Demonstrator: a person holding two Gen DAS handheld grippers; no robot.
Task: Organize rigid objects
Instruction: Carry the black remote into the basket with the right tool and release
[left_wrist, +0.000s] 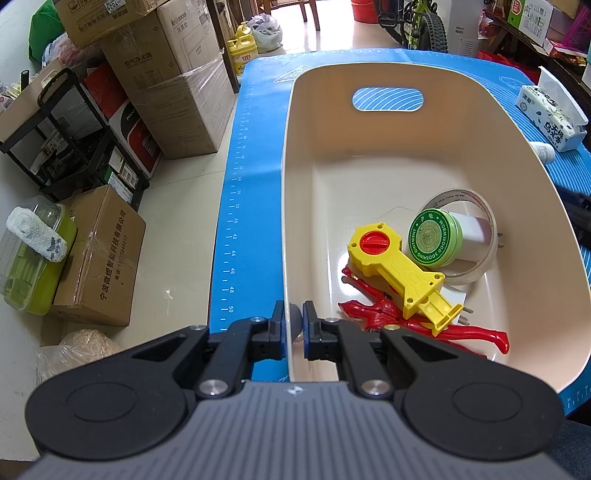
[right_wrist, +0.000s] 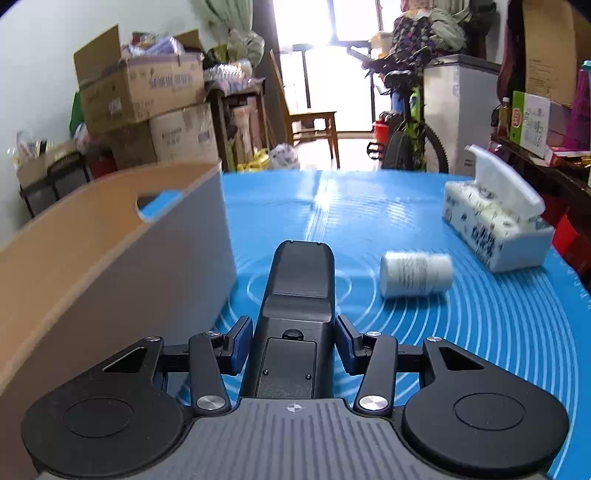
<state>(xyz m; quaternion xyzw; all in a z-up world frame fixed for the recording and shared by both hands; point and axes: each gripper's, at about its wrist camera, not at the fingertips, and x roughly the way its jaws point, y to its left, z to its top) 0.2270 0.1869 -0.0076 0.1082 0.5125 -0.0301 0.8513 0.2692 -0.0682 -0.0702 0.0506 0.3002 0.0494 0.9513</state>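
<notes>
Left gripper (left_wrist: 294, 317) clamped on rim of beige plastic bin (left_wrist: 295, 122), steadying it. Right gripper (right_wrist: 294, 341) clamps dark grey remote-like device (right_wrist: 299, 291), over blue mat (right_wrist: 480, 332) beside bin, likely binning it next.

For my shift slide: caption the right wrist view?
Right tool grips a black remote beside the beige bin; white bottle lies on blue mat.
</notes>
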